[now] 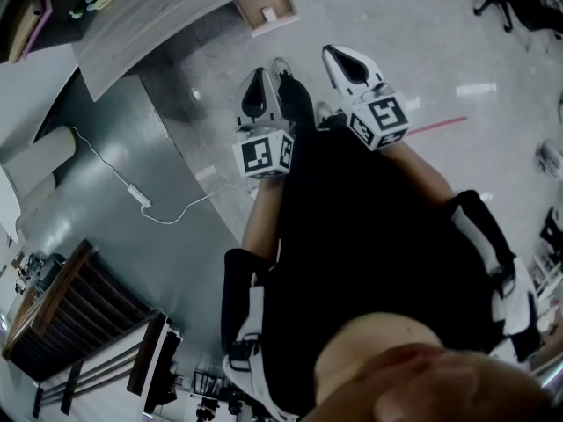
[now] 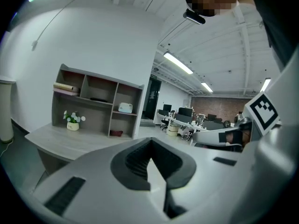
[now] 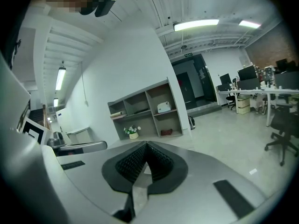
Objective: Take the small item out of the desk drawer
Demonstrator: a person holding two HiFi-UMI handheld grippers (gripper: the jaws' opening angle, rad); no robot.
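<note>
The curved wood-grain desk [image 1: 158, 11] lies at the top left of the head view, some way ahead of both grippers. I see no drawer and no small item in any view. My left gripper [image 1: 259, 79] and right gripper [image 1: 341, 58] are held side by side over the floor, pointing toward the desk. In the left gripper view the left gripper [image 2: 150, 157] has its jaws pressed together with nothing between them. The right gripper [image 3: 145, 161] is likewise shut and empty. Both gripper views show the desk [image 2: 60, 141] with a shelf unit [image 2: 96, 106] and a small potted plant [image 2: 73, 121] on it.
An open cardboard box [image 1: 266, 9] sits on the floor beyond the grippers. A white cable [image 1: 132, 192] runs across the grey floor mat at left. A wooden slatted frame [image 1: 75, 319] stands at the lower left. Office desks and chairs [image 3: 261, 94] fill the far right.
</note>
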